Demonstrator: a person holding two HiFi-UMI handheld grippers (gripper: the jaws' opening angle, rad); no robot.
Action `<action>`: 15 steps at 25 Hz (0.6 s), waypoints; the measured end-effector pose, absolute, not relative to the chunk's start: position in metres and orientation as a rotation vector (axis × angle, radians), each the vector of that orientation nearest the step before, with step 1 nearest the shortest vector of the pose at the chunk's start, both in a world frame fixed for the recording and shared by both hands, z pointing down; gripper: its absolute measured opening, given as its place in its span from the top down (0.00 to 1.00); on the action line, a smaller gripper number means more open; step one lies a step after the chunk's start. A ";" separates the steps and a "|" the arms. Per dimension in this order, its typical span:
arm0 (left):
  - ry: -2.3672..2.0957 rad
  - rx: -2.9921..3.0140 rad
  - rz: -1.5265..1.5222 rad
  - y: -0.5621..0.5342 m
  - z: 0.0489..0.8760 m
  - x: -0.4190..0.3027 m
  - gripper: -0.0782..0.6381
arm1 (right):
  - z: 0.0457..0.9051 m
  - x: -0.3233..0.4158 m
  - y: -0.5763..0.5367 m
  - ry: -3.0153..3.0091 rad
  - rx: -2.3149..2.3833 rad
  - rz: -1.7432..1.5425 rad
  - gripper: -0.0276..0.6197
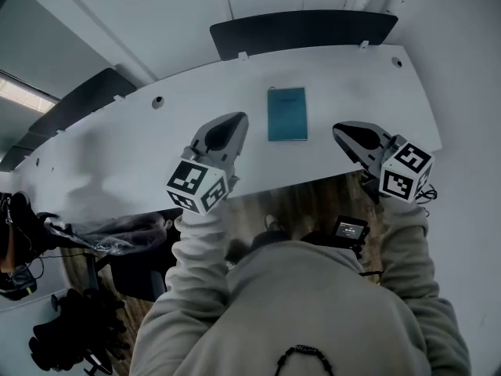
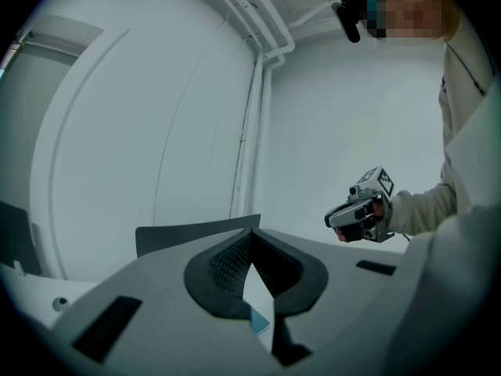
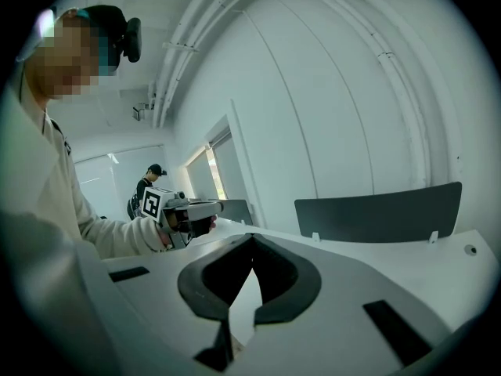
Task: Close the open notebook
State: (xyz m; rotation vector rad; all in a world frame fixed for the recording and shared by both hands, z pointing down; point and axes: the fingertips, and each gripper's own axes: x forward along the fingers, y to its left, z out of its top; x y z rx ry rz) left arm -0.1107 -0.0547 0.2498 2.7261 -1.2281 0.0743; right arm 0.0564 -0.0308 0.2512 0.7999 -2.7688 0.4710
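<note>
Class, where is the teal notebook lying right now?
In the head view the teal notebook lies closed on the white table, between the left gripper and the right gripper.

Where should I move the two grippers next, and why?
Probably just pull both back and stop: the notebook lies flat on the table, teal cover up, apparently closed. The left gripper and right gripper flank it, shut and empty.

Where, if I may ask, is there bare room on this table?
Bare: the table left of the left tongs, and the strip behind the notebook up to the divider. Busiest is the middle, where the notebook lies between them and the right tongs.
</note>
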 end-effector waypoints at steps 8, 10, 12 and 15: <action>-1.177 2.780 0.126 -0.073 0.244 -0.086 0.90 | 0.238 0.056 -0.038 -2.756 0.730 0.453 0.93; -1.180 2.793 0.141 -0.075 0.240 -0.082 0.90 | 0.235 0.059 -0.049 -2.766 0.758 0.448 0.93; -1.195 2.797 0.136 -0.078 0.232 -0.083 0.90 | 0.229 0.062 -0.061 -2.783 0.788 0.451 0.93; -1.237 2.796 0.141 -0.087 0.218 -0.089 0.90 | 0.211 0.059 -0.075 -2.804 0.784 0.362 0.93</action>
